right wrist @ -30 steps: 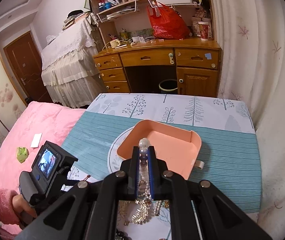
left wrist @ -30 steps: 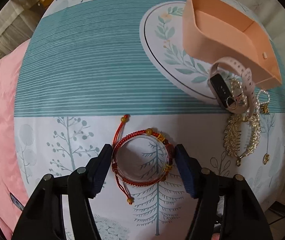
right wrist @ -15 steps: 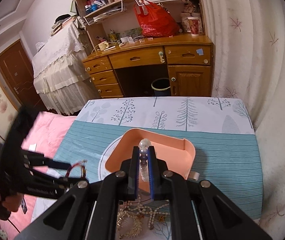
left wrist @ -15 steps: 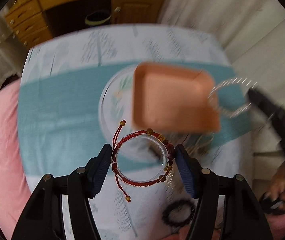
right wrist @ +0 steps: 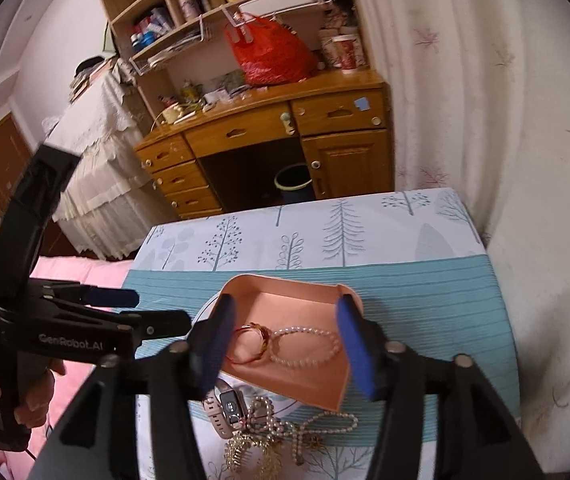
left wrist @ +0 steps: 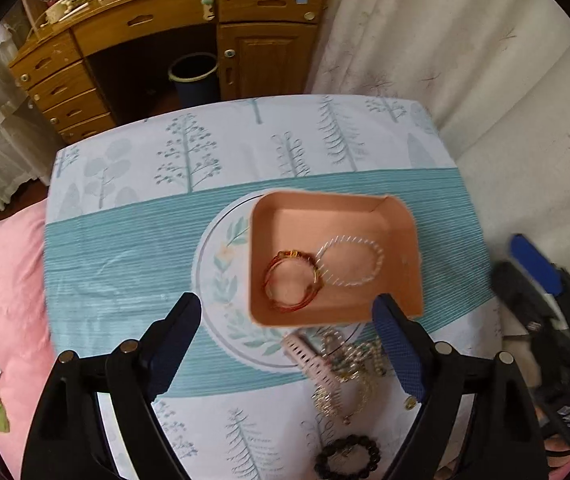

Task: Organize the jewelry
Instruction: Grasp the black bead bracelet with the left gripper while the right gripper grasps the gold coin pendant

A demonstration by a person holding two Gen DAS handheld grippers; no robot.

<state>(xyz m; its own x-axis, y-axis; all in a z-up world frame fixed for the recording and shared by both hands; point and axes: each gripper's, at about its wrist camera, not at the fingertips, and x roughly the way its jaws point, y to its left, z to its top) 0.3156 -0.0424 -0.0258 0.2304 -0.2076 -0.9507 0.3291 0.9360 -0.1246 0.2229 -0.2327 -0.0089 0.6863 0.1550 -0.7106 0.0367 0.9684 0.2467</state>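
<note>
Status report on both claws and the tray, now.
Left claw and right claw open, empty, jaws just opened. Red bracelet and pearl bracelet in tray. Nothing blocking.

Both fisheye views are evenly lit by soft, diffuse indoor light with no glare and only faint shadows on the worktop (left wrist: 133, 248). Straight lines bow strongly toward the edges, and the corners fall into black vignette. The left wrist view is slightly soft, with motion blur smearing the peach tray (left wrist: 401, 304) and the lower right of the frame.
</note>
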